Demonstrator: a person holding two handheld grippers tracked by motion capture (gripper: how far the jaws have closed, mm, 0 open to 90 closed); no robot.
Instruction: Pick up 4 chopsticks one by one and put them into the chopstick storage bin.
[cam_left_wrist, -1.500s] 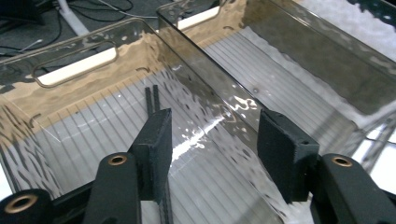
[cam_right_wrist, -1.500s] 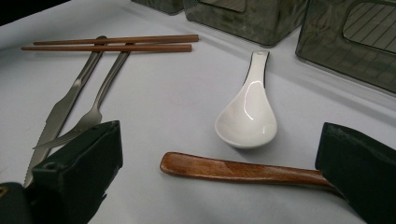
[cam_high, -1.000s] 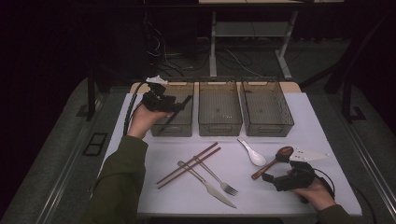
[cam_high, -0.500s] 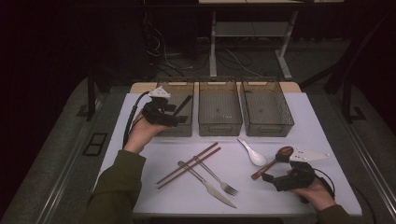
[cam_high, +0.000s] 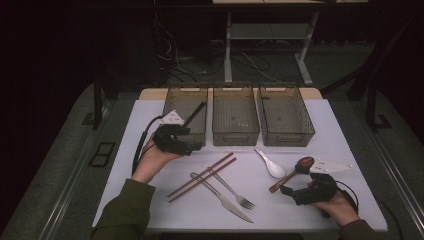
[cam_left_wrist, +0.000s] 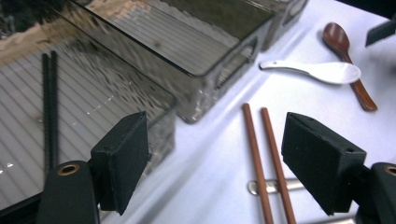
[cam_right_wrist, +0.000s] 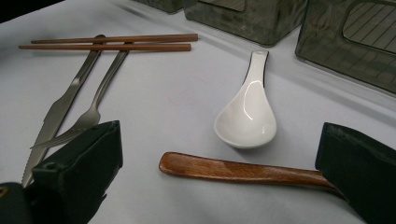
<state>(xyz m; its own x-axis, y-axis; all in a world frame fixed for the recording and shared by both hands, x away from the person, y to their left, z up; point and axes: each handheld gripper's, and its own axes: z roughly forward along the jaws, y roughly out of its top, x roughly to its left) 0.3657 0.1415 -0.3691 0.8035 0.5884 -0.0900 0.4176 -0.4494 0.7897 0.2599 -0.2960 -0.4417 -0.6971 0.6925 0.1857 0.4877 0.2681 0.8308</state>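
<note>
Black chopsticks (cam_left_wrist: 49, 109) are lying in the left bin (cam_high: 185, 100), sorted by kind. Left claw (cam_high: 192, 148), jaws just opening and empty, is nearing brown chopsticks (cam_high: 202, 176); right claw (cam_high: 286, 191) is straddling the wooden spoon (cam_right_wrist: 243, 171), released.

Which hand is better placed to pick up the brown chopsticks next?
Left, probably. The left gripper hangs open just above the brown chopsticks, which run up between its jaws. The right gripper sits over the wooden spoon, farther from them.
</note>
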